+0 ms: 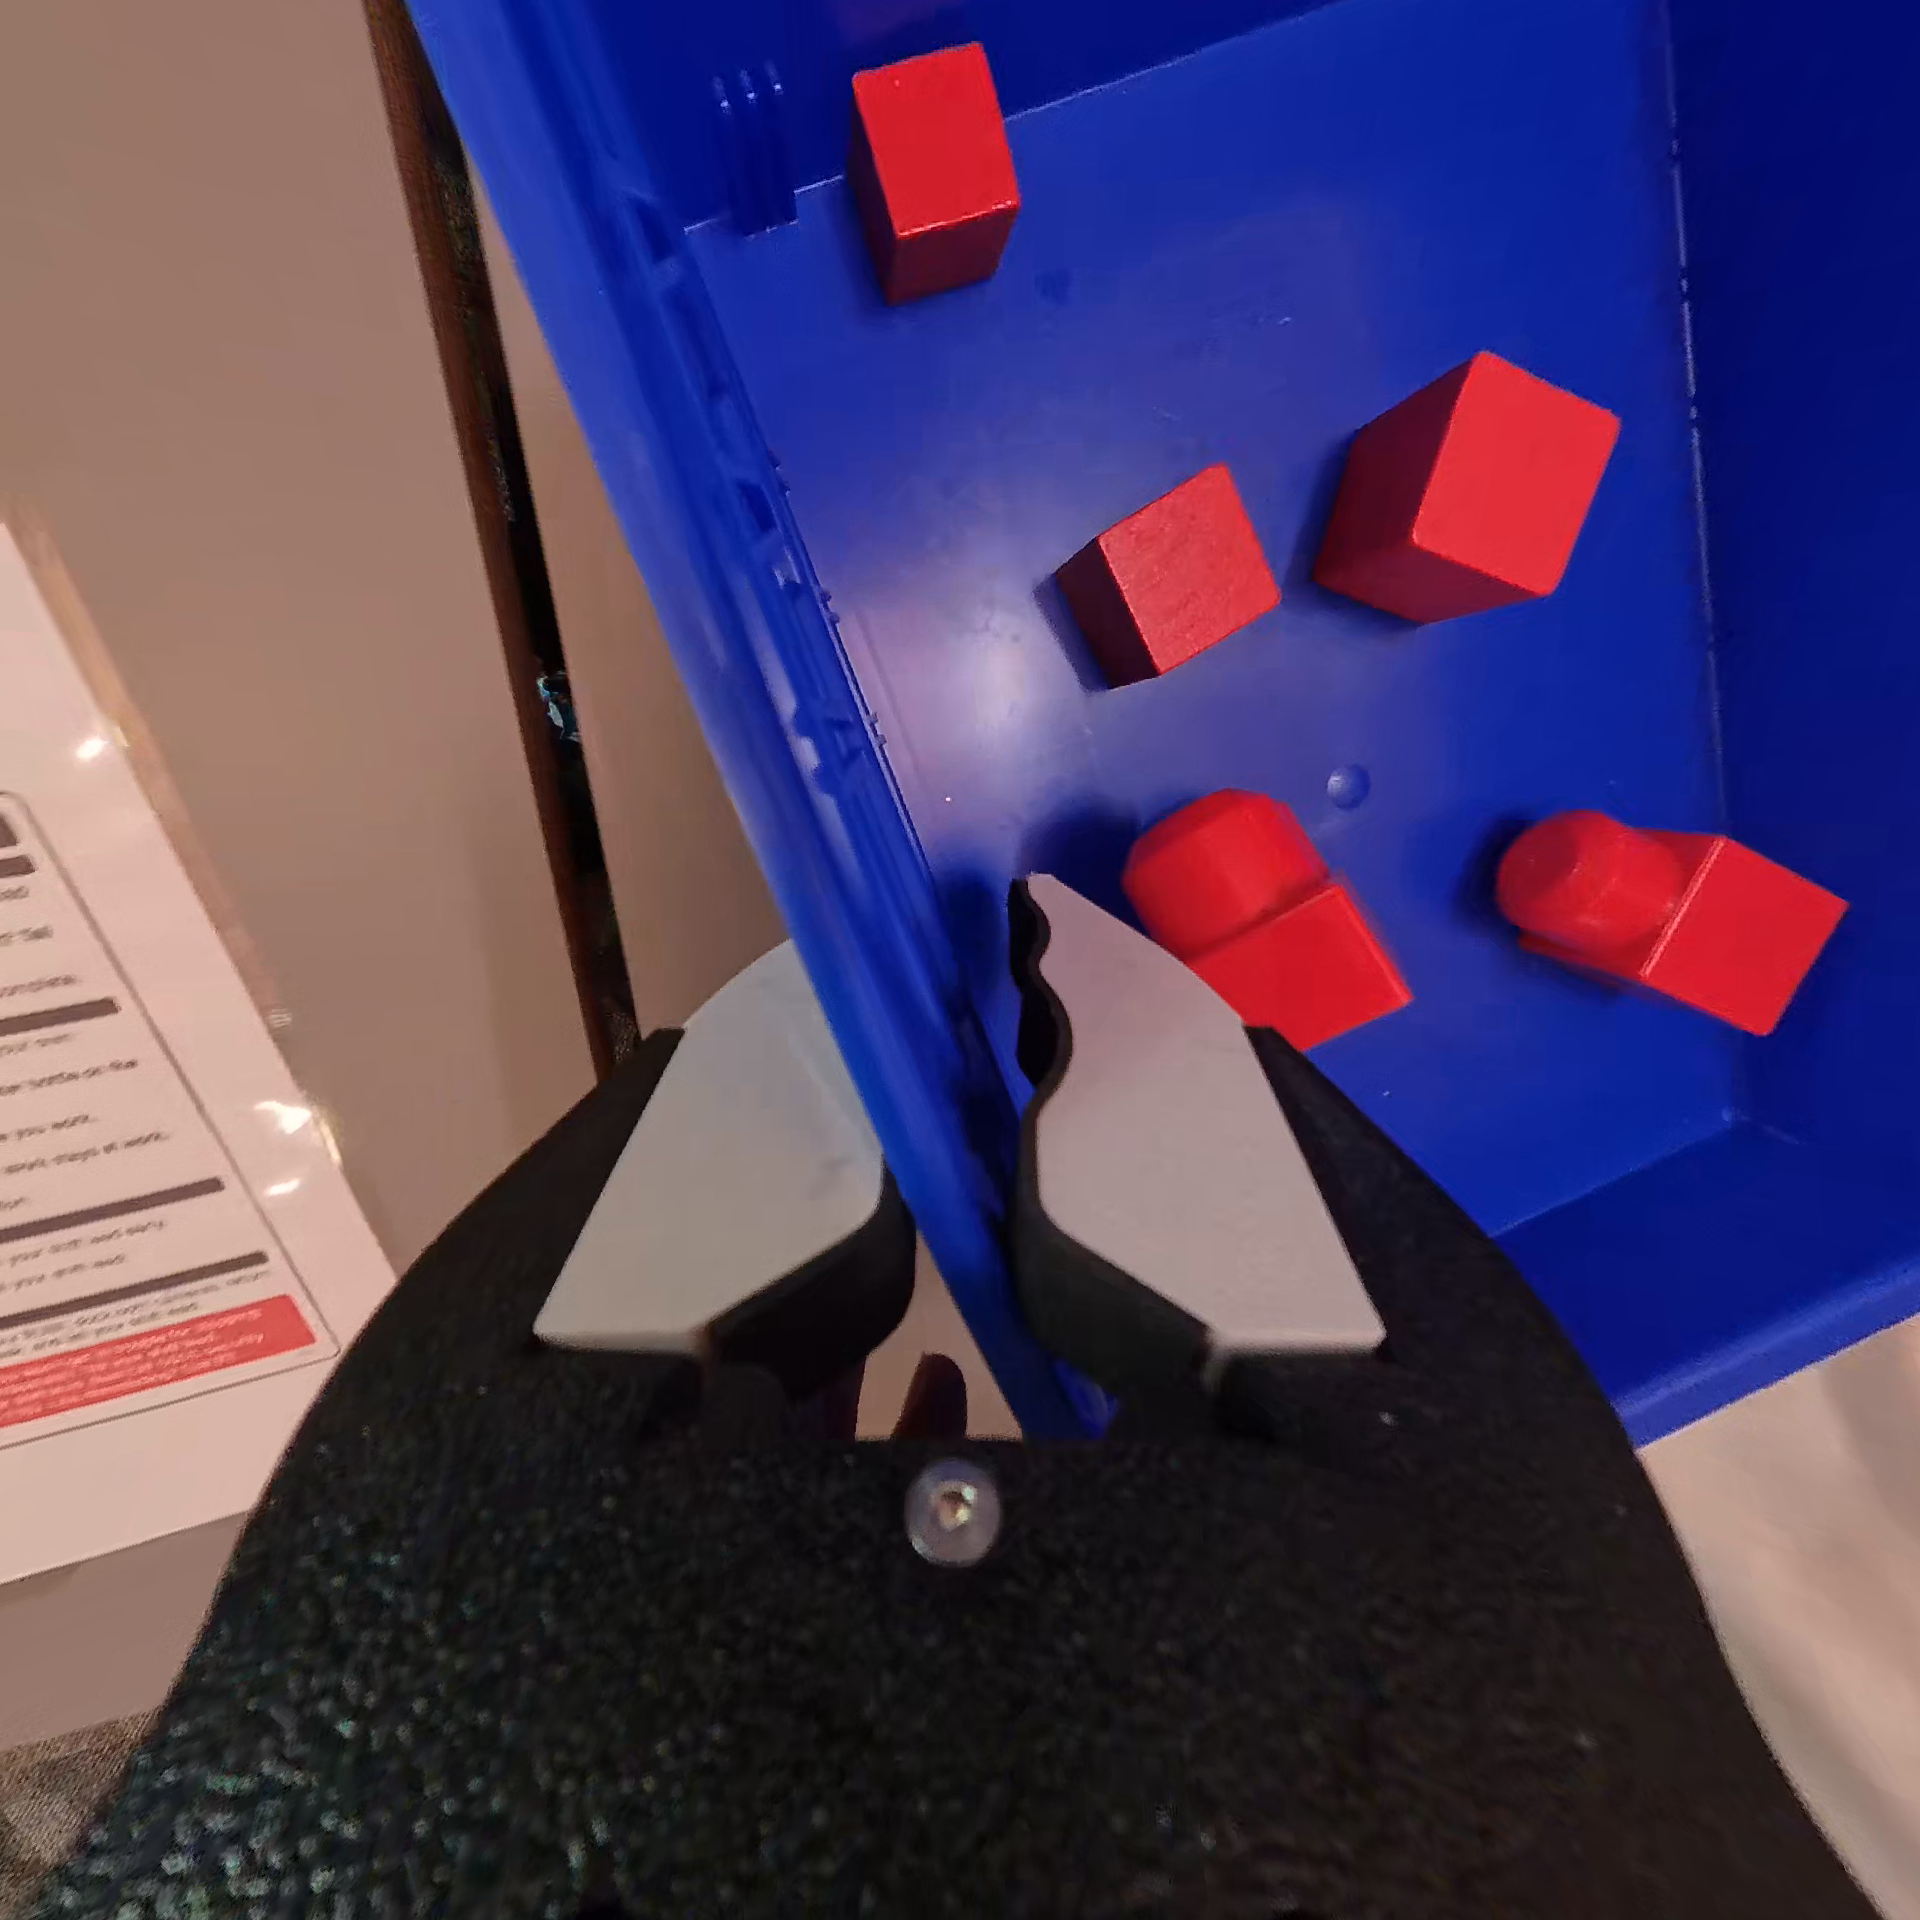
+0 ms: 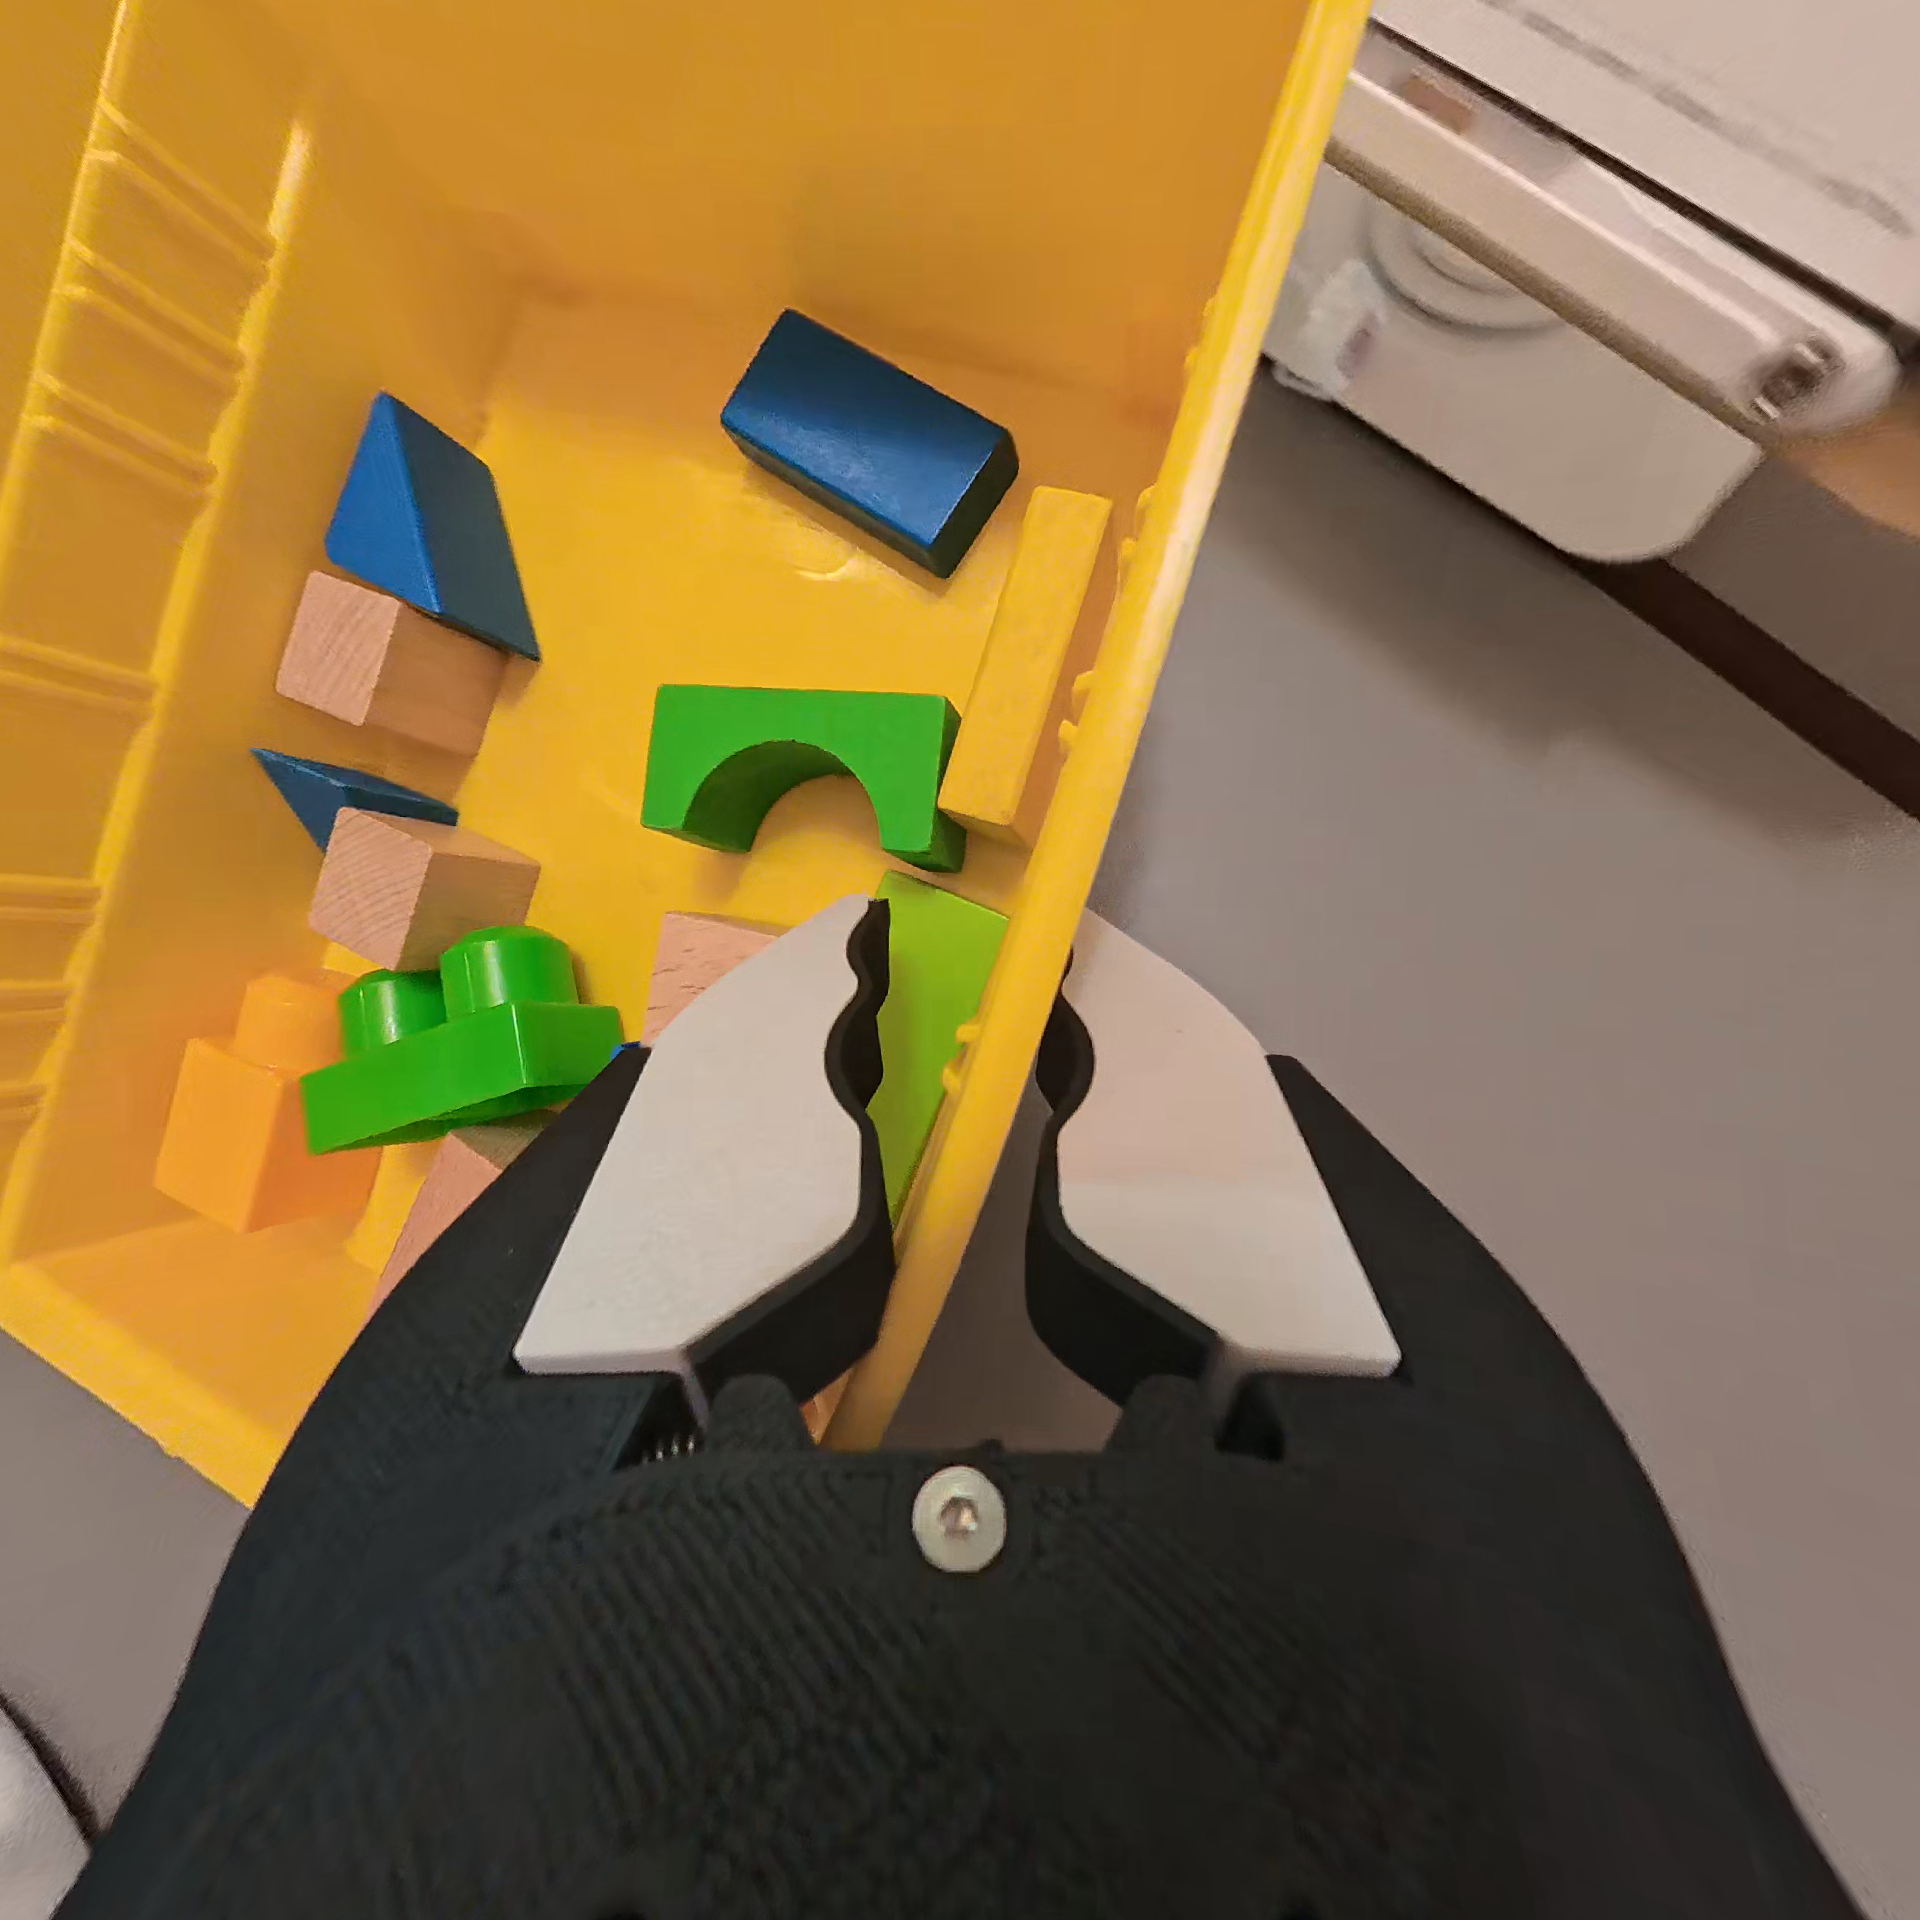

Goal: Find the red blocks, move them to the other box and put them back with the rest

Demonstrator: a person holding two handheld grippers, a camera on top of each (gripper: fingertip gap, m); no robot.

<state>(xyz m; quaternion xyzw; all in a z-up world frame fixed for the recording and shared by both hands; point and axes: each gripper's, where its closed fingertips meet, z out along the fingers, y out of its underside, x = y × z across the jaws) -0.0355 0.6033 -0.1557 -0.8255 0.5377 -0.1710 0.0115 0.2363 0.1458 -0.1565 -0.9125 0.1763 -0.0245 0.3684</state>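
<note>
Red blocks (image 1: 1470,488), six in number, lie loose on the floor of the blue box (image 1: 1195,727). We note the left hand-held gripper (image 1: 935,1039) clamped narrowly on that box's side wall, one finger outside and one inside. The right hand-held gripper (image 2: 971,1049) straddles the side wall of the yellow box (image 2: 1132,644); whether both pads press it, we cannot tell. That box holds blue, green, orange and plain wooden blocks, among them a green arch (image 2: 800,748). A printed sheet (image 1: 114,1143) lies at left.

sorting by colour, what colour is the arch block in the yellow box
Green; the arch block shows best in the right wrist view.
</note>
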